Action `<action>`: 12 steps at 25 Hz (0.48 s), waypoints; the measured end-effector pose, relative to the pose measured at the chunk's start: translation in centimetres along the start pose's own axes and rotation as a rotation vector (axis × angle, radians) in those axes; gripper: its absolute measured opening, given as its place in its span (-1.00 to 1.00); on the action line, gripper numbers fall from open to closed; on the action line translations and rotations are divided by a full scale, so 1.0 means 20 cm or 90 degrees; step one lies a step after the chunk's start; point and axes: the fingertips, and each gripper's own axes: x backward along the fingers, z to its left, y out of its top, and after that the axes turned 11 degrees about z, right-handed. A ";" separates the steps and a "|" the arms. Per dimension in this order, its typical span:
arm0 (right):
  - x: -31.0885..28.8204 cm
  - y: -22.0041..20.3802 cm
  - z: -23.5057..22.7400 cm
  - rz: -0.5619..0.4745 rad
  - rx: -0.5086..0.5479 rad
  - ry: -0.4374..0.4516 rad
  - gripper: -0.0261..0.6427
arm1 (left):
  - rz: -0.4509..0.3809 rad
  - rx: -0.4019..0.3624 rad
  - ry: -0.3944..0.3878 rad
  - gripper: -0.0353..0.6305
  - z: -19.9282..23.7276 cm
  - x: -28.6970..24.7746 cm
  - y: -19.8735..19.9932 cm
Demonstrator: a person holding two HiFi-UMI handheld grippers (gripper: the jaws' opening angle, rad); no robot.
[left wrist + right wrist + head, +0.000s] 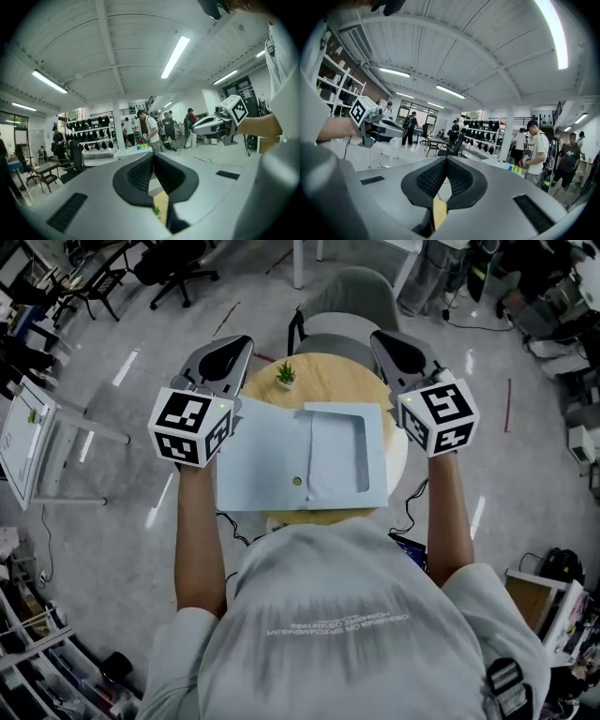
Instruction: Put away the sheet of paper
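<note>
Sheet of paper (267, 460): pale blue, flat on the round wooden worktop (328, 381), not held.

1. Left gripper (246, 341): I hold it up over the sheet's left edge, clear of it. Fingers pressed together, nothing between them.
2. Right gripper (377, 336): held up over the worktop's right side. Fingers likewise together and empty.
3. Sheet, detail: a small round hole near its middle. A second pale blue piece (345, 454) with a lighter rectangular panel overlaps its right half.
4. Small potted plant (286, 376): upright at the worktop's far edge, just beyond the sheet.
5. Grey chair (349, 296): beyond the worktop.
</note>
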 end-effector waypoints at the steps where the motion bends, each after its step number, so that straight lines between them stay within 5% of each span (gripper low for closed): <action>1: 0.00 0.02 0.01 -0.002 0.010 -0.004 -0.84 | -0.006 -0.010 0.006 -0.84 0.01 0.02 0.02; 12: -0.10 0.10 0.03 -0.003 0.054 -0.014 -0.84 | -0.026 -0.051 0.032 -0.84 0.09 0.05 0.13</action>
